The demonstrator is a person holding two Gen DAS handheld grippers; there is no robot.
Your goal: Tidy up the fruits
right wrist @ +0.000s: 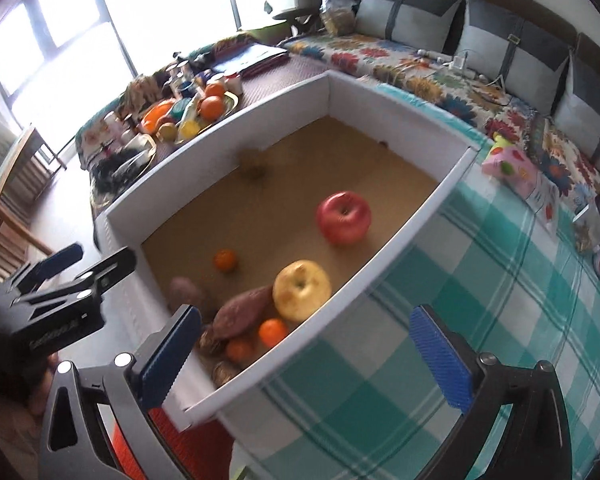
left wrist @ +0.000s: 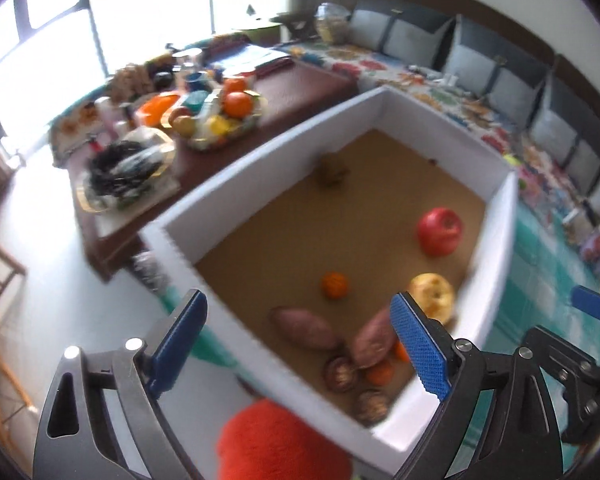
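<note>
A white box [left wrist: 260, 176] [right wrist: 220, 148] with a brown floor holds the fruit. Inside lie a red apple [left wrist: 439, 231] [right wrist: 343, 218], a yellow apple [left wrist: 432, 294] [right wrist: 302, 295], a small orange [left wrist: 334, 285] [right wrist: 225, 260], two sweet potatoes [left wrist: 304, 327] [right wrist: 242, 312], more small oranges [left wrist: 380, 372] [right wrist: 273, 332] and dark round fruits [left wrist: 340, 374] [right wrist: 225, 374]. My left gripper [left wrist: 298, 304] [right wrist: 60, 276] hovers open over the box's near left corner. My right gripper [right wrist: 306, 314] [left wrist: 592, 308] stands open above the near right wall. Neither holds anything.
The box rests on a teal checked cloth [right wrist: 500, 300]. Behind it a dark low table carries a tray of fruit [left wrist: 224, 116] [right wrist: 204, 112] and clutter. A sofa with a floral cover [right wrist: 420, 68] runs along the back right. A fuzzy red-orange thing [left wrist: 280, 444] lies below the box.
</note>
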